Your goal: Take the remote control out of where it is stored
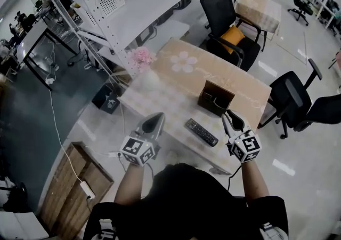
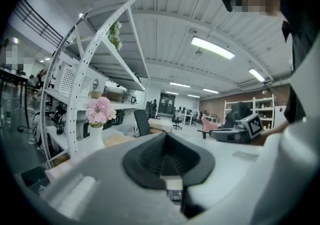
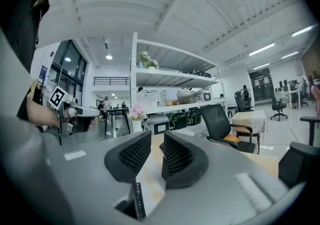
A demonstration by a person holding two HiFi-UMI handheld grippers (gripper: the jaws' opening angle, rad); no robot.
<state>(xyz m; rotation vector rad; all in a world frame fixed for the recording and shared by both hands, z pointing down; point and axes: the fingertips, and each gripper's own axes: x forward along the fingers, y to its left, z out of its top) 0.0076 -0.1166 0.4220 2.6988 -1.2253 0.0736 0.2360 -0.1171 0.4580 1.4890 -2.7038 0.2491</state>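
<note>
Remote control (image 1: 201, 132) lies flat on the table (image 1: 170, 100) in the head view, just in front of the brown holder (image 1: 216, 97), between the left gripper (image 1: 152, 123) and right gripper (image 1: 233, 121). Left gripper view — jaws pressed together, empty. Right gripper view — jaws a narrow gap apart, nothing between them, the remote control (image 3: 139, 201) lying below.
</note>
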